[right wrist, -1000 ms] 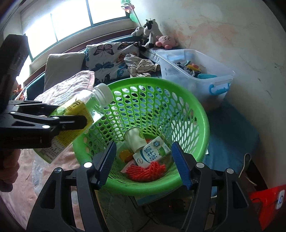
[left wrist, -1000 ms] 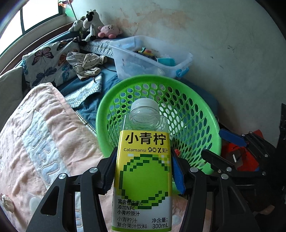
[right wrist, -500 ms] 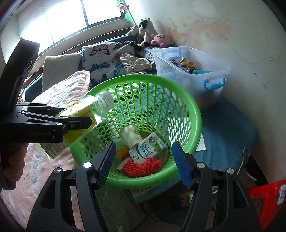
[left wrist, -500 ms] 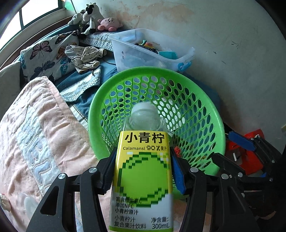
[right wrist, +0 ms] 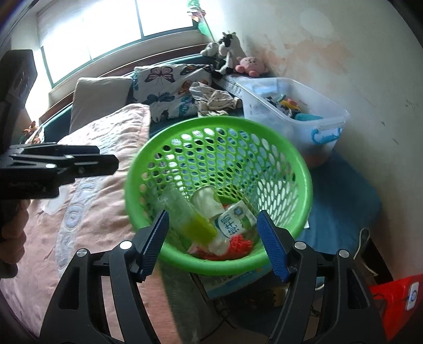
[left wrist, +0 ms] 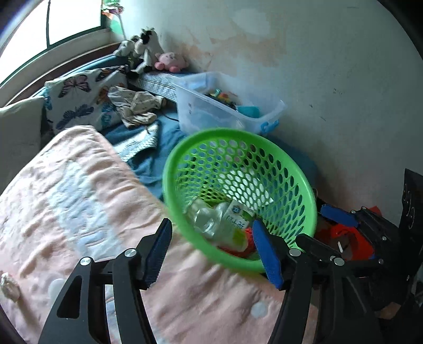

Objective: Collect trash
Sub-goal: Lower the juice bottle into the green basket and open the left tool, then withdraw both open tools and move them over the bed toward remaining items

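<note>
Nearest: left gripper (left wrist: 211, 254), jaws opening, nothing between them, above a pink blanket (left wrist: 79, 198). Right gripper (right wrist: 212, 243), jaws likewise opening and empty, poised at the near rim of the basket (right wrist: 304, 169); in the left wrist view the right gripper shows beyond the basket's right side.

Next: green perforated basket, tilted, at the blanket's edge. Contents: clear bottle (right wrist: 185, 214) with yellow-green label, lying along the left wall, blurred; a white cup (right wrist: 207, 201) beside it; a milk carton (right wrist: 232, 219) touching both; a red ridged item (right wrist: 239, 243) underneath.

Beyond: clear bin (right wrist: 298, 119) of small toys against the wall; crumpled cloth (right wrist: 214, 99); butterfly pillow (right wrist: 166, 90); plain pillow (right wrist: 100, 98).

Farthest: plush toys (right wrist: 230, 58) in the corner, under the window (right wrist: 113, 23).
</note>
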